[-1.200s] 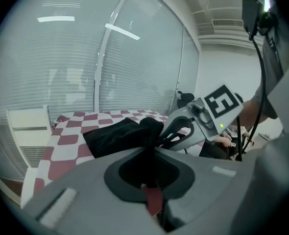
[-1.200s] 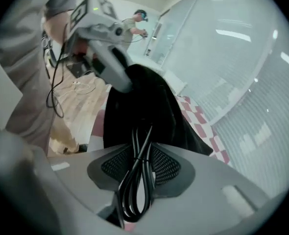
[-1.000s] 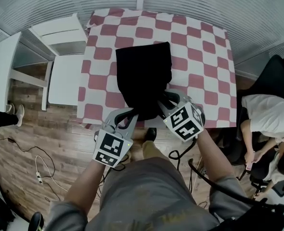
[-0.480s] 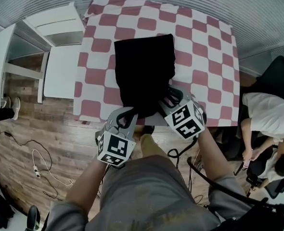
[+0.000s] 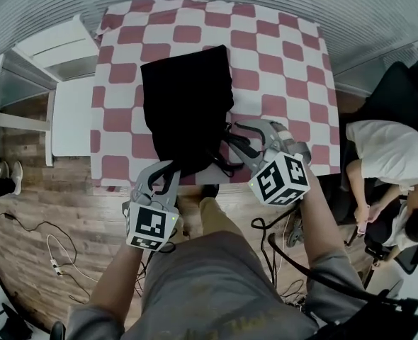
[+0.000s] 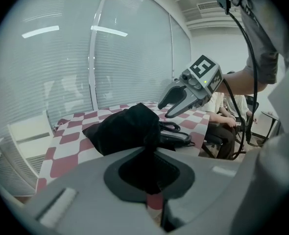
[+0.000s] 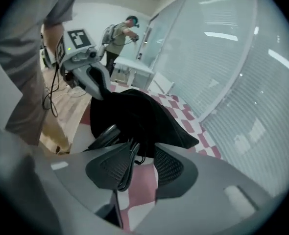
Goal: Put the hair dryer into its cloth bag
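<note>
Left gripper (image 5: 165, 173) pinches the cloth bag (image 5: 184, 112) at its mouth; right gripper (image 5: 230, 137) is half-spread, jaws just closing around the loose cord (image 7: 130, 155); with the hair dryer (image 6: 176, 138) poking out at the table (image 5: 280, 69) edge, I fear a cord-only tug drags it out.

The cloth bag (image 5: 186, 112) is black fabric, matt and soft, slumped in loose folds. The black cord (image 6: 171, 127) at its near right edge looks smooth and rubbery, with a faint sheen. The checked tablecloth (image 5: 280, 62) is matt cloth. The floor (image 5: 46, 204) is grained wood plank. The white stand (image 5: 71, 115) on the left looks smooth.
</note>
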### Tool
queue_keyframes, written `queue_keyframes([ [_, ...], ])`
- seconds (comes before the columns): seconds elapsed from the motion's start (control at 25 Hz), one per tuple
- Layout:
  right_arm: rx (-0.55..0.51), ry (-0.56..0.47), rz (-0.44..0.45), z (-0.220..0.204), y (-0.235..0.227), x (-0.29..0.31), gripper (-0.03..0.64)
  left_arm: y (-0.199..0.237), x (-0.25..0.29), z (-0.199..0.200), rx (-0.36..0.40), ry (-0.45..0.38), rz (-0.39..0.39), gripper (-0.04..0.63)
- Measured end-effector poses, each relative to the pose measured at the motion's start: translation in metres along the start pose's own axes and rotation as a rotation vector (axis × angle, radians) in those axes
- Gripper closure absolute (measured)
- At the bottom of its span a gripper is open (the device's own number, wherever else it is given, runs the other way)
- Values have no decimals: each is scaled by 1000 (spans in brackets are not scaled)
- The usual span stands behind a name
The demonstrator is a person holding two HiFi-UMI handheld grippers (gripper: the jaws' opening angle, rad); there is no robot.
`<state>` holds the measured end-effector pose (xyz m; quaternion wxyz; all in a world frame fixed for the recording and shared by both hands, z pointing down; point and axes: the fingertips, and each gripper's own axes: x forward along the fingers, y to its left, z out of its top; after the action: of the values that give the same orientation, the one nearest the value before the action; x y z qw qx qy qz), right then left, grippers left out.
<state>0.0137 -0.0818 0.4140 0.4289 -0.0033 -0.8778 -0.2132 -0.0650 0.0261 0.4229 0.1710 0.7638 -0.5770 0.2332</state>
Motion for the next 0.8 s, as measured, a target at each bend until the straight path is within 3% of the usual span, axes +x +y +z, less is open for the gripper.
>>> queue_keyframes([
  [0.28, -397, 47, 128, -21, -20, 20, 470, -2, -3, 8, 11, -13, 12, 589],
  [0.48, -442, -14, 219, -15, -7, 30, 471, -4, -4, 12, 1, -17, 29, 589],
  [0.8, -604, -30, 224, -8, -5, 42, 501, -6, -3, 15, 1, -12, 42, 589],
])
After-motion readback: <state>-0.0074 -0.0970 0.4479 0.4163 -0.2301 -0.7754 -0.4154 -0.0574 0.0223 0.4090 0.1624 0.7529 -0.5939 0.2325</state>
